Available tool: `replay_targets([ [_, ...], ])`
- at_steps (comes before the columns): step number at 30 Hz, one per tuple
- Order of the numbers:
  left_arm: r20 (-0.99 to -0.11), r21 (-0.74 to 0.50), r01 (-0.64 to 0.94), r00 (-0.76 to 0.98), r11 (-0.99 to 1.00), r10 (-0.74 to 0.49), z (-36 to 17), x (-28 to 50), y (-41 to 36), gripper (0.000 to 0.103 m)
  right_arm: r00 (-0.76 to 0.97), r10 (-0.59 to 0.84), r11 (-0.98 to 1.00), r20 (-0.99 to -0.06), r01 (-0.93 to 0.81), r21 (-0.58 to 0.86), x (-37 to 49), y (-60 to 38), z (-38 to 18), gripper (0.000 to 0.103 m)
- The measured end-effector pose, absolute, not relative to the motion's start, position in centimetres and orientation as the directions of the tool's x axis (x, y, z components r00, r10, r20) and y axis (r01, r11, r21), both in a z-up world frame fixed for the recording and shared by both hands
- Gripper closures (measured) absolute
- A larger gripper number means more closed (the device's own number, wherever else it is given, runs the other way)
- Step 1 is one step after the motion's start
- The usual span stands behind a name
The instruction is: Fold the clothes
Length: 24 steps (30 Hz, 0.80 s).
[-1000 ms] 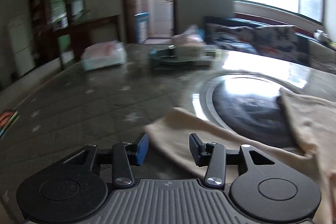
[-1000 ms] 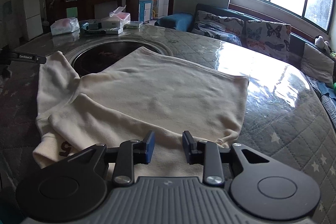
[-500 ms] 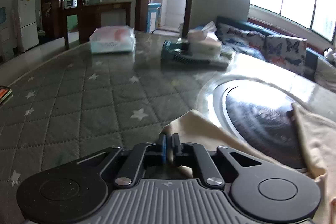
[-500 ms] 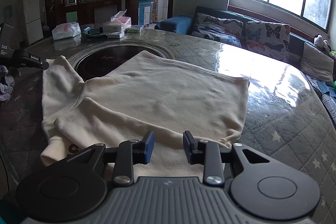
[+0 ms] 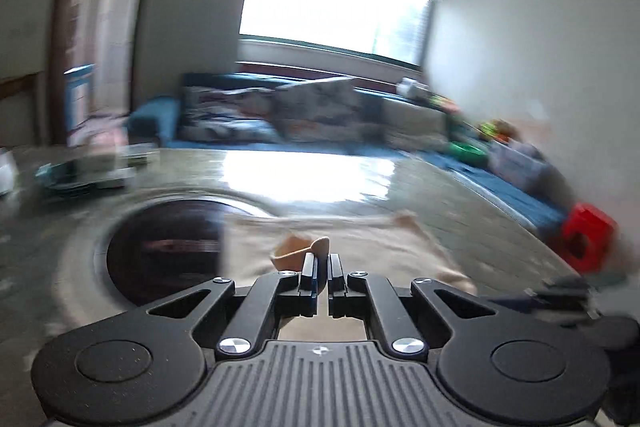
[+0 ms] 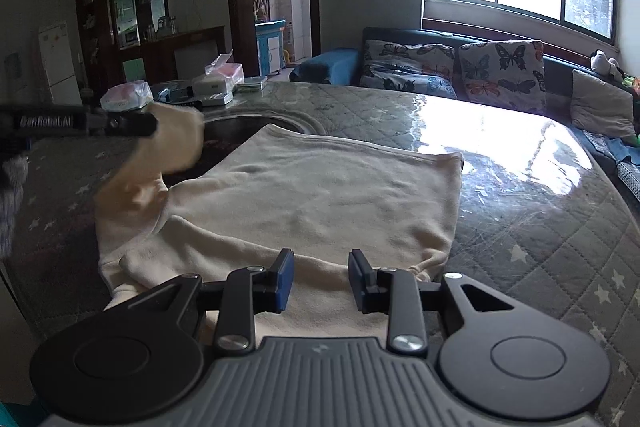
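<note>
Left gripper fingers clamped on lifted garment sleeve; right gripper fingers parted, empty, above near hem.

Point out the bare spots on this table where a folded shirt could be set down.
Bare quilted table lies right of the cream garment, reaching the sofa-side edge, and beyond its far hem toward the window glare. A narrower strip lies left of the lifted sleeve. The far-left corner is crowded with tissue packs, and the dark round inset is partly covered.
</note>
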<state>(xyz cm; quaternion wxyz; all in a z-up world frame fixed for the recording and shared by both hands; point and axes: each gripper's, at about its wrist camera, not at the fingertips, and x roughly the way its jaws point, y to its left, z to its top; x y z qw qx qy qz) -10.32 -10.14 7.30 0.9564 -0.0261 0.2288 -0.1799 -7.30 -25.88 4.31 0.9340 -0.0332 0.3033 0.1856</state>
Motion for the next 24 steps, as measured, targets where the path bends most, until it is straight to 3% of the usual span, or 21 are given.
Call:
replay_targets([
  [8, -0.558, -0.102, 0.457, 0.709, 0.884, -0.431, 3.0, -10.4, -14.4, 0.095, 0.739, 0.327, 0.937, -0.589, -0.333, 0.102, -7.5, -27.4, 4.1, 0.074],
  [14, -0.553, -0.081, 0.496, 0.699, 0.865, -0.453, 3.1, -11.5, -13.0, 0.086, 0.707, 0.380, 0.919, -0.597, -0.362, 0.157, -6.5, -26.5, 4.1, 0.074],
  [18, -0.527, -0.030, 0.459, 0.748, 0.888, -0.404, 3.7, -12.7, -10.3, 0.078, 0.667, 0.426, 0.896, -0.611, -0.407, 0.179, -5.9, -25.0, 3.9, 0.074],
  [22, -0.522, 0.006, 0.364, 0.796, 0.931, -0.308, 3.6, -13.0, -6.7, 0.077, 0.626, 0.442, 0.882, -0.642, -0.432, 0.186, -5.5, -23.2, 2.9, 0.074],
  [24, -0.519, 0.021, 0.311, 0.816, 0.950, -0.255, 3.4, -13.2, -4.7, 0.069, 0.605, 0.450, 0.875, -0.657, -0.445, 0.190, -5.2, -22.3, 2.4, 0.074],
])
